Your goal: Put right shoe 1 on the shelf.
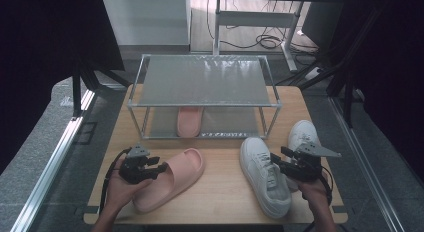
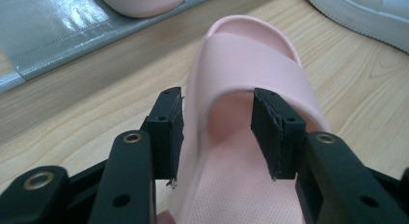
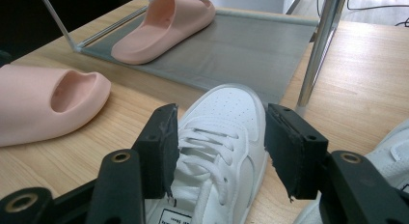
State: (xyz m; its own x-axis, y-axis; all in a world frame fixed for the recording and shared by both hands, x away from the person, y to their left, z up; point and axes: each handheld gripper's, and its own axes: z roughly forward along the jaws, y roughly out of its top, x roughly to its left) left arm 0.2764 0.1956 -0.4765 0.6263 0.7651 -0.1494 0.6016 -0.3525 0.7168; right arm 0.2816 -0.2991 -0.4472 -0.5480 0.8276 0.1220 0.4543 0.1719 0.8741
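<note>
A pink slipper [image 1: 175, 177] lies on the wooden table [image 1: 220, 197] at the front left, toe pointing to the rack. My left gripper [image 1: 158, 169] is at its heel end and stands open. In the left gripper view [image 2: 219, 132] one jaw is outside the slipper's [image 2: 251, 60] side edge and the other is over the footbed by the strap opening, and no pad presses. A white sneaker [image 1: 262, 177] lies at the front right. My right gripper [image 3: 217, 149] is open, with the sneaker's [image 3: 217, 132] laced top between its wide jaws.
A two-tier metal shoe rack [image 1: 202, 82] stands at the back of the table, with a second pink slipper [image 1: 190, 121] on its lower shelf. A second white sneaker [image 1: 302, 134] lies right of the first, just beyond my right gripper [image 1: 279, 159].
</note>
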